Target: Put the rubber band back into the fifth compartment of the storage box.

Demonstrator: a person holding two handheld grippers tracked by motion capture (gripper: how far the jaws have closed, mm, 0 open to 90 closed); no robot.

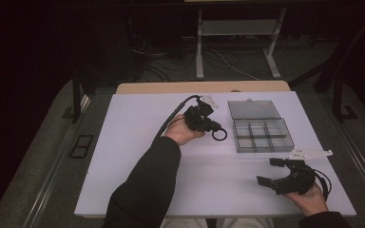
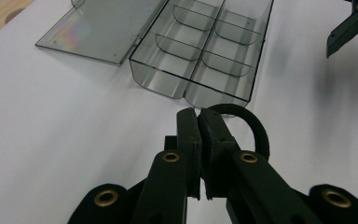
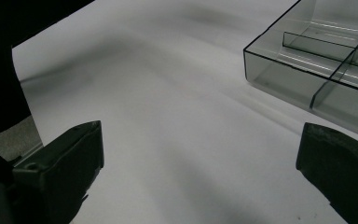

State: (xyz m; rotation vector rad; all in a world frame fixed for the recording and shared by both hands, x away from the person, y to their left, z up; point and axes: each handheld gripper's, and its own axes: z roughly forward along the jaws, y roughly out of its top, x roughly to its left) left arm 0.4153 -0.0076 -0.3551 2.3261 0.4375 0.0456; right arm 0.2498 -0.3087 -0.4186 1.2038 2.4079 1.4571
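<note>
The left gripper (image 2: 198, 114) pinches a black ring (image 2: 254, 128) that hangs off its tips, just short of the clear compartment box (image 2: 200, 56); the right gripper (image 1: 271, 172) gapes wide.

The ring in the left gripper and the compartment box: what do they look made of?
Black ring: matte, no shine, probably rubber or fabric-covered elastic; cannot tell which.
Compartment box: smoky see-through plastic, glossy; the table shows through its walls, and its open lid carries a rainbow glare.
</note>
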